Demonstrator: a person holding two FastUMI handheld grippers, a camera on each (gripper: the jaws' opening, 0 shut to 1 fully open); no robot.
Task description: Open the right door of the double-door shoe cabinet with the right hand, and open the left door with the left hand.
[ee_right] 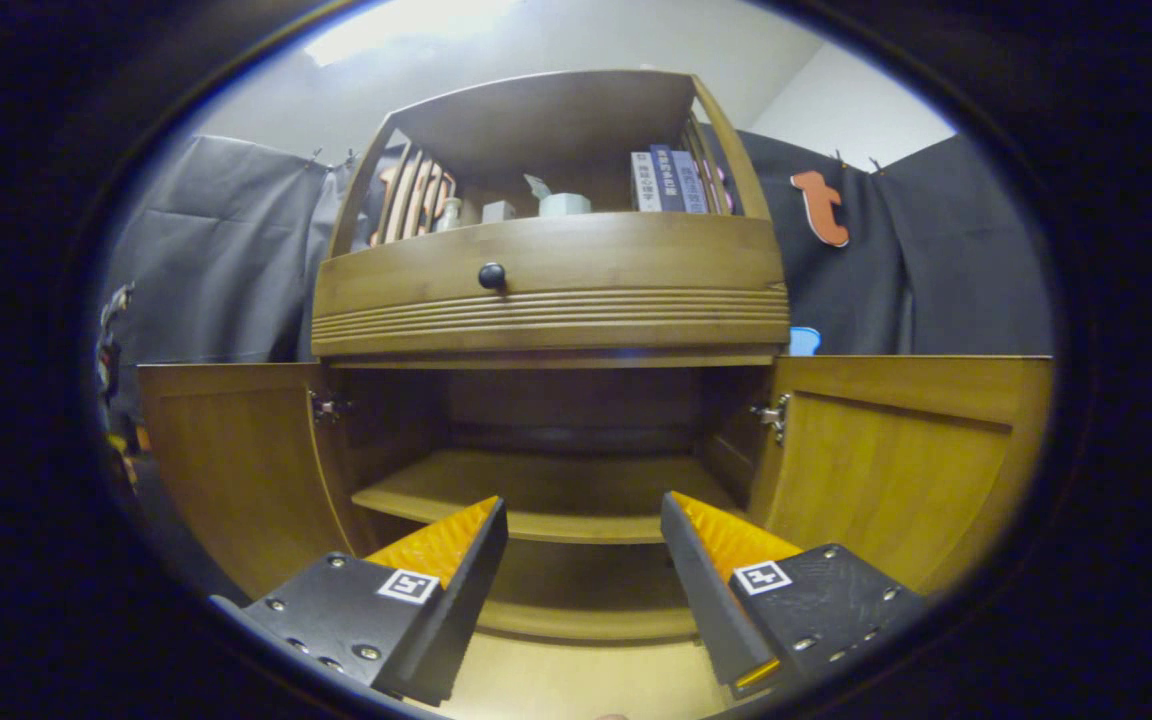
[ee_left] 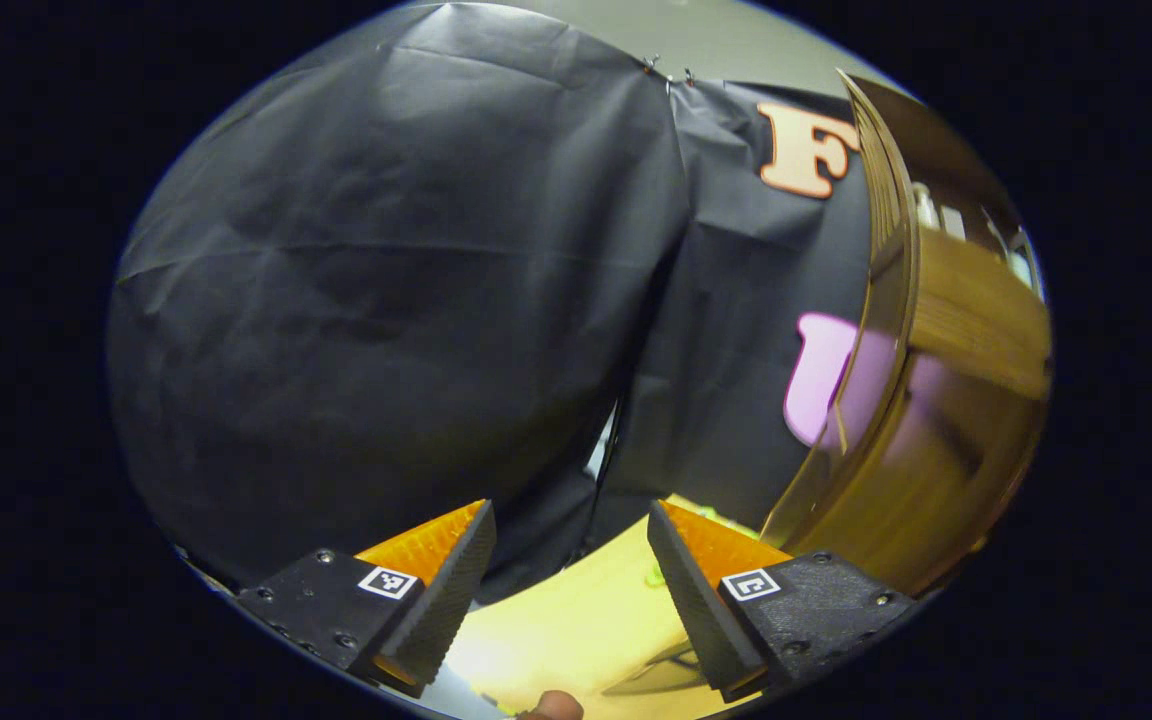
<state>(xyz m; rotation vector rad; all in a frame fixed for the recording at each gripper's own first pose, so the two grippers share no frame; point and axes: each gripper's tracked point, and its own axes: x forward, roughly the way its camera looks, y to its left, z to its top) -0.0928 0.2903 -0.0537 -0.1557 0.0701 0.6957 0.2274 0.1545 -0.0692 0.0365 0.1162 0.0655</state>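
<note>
Directly ahead of the right gripper (ee_right: pixel 584 560) stands the shoe cabinet (ee_right: pixel 551 300), left door (ee_right: pixel 236 460) and right door (ee_right: pixel 896 460) swung wide. Both grippers' jaws gape, empty; left gripper (ee_left: pixel 571 570) faces the booth wall (ee_left: pixel 386 300).

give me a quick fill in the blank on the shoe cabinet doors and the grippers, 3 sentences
1. In the right gripper view, the left door and the right door of the shoe cabinet are both ____.
2. The right gripper is open and holds ____.
3. The drawer front above the doors carries one round ____.

Missing words: open; nothing; knob
</note>
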